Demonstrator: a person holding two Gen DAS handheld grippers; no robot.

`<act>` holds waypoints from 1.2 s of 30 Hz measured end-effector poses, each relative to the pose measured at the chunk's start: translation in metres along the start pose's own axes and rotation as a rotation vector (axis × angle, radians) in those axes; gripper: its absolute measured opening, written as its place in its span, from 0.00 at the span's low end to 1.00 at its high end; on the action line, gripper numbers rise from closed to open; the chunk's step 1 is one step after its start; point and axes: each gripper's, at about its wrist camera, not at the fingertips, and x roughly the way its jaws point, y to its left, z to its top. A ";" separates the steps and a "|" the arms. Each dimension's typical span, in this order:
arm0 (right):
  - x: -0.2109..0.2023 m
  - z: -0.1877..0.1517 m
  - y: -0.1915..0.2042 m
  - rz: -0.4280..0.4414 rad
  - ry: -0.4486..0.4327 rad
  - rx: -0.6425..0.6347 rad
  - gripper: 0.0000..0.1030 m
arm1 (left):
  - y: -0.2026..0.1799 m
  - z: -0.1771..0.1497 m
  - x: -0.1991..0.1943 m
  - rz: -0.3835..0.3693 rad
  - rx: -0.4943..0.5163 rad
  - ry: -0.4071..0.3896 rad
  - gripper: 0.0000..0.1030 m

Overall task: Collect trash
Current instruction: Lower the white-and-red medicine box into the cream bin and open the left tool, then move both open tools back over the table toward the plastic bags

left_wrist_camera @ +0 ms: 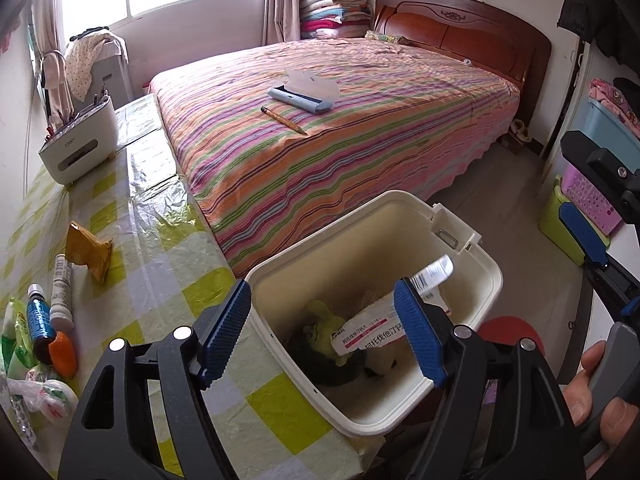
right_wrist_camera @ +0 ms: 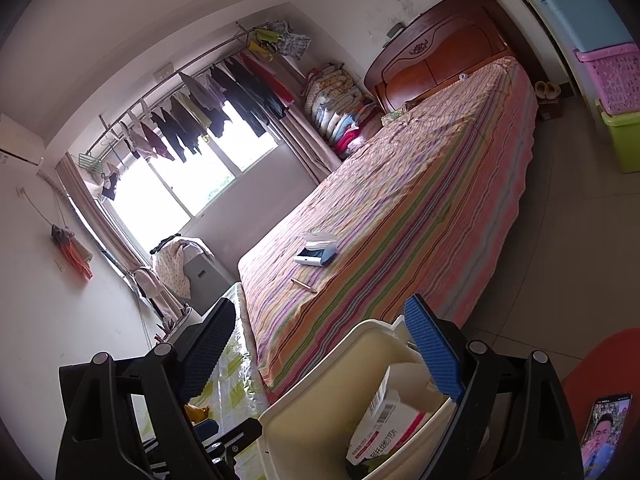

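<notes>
Left wrist alone shows table [left_wrist_camera: 168,280] bottles [left_wrist_camera: 40,320].

bin [left_wrist_camera: 476,280]: smooth cream plastic | tablecloth [left_wrist_camera: 160,248]: glossy crinkled plastic | headboard [left_wrist_camera: 460,28]: polished wood

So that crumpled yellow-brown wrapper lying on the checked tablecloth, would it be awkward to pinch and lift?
Probably easy. The crumpled yellow-brown wrapper looks like thin, creased film, so likely light and floppy, collapsing between the fingers. Its raised folds offer a grip. It lies apart from the bottles, so little seems likely to be knocked.

Both views close above bin [left_wrist_camera: 404,236], bedward.
</notes>
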 end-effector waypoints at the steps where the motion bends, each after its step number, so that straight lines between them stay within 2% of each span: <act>1: 0.000 0.000 0.001 0.001 0.001 -0.002 0.82 | 0.004 -0.002 -0.003 0.011 0.008 -0.002 0.71; 8: 0.003 -0.003 0.009 0.020 0.018 -0.013 0.82 | 0.043 -0.019 -0.042 0.101 0.055 -0.009 0.74; 12: 0.008 -0.008 0.019 0.037 0.042 -0.042 0.82 | 0.074 -0.027 -0.069 0.142 0.044 -0.043 0.75; 15: 0.012 -0.013 0.030 0.046 0.054 -0.070 0.82 | 0.101 -0.032 -0.084 0.156 -0.013 -0.075 0.75; 19: 0.019 -0.022 0.047 0.068 0.081 -0.110 0.82 | 0.133 -0.037 -0.096 0.156 -0.107 -0.071 0.75; 23: 0.028 -0.034 0.068 0.115 0.127 -0.156 0.82 | 0.158 -0.045 -0.112 0.184 -0.149 -0.084 0.75; 27: 0.035 -0.048 0.092 0.175 0.181 -0.220 0.82 | 0.187 -0.051 -0.129 0.223 -0.198 -0.099 0.76; 36: 0.052 -0.097 0.147 0.355 0.363 -0.373 0.82 | 0.263 -0.065 -0.148 0.284 -0.323 -0.051 0.76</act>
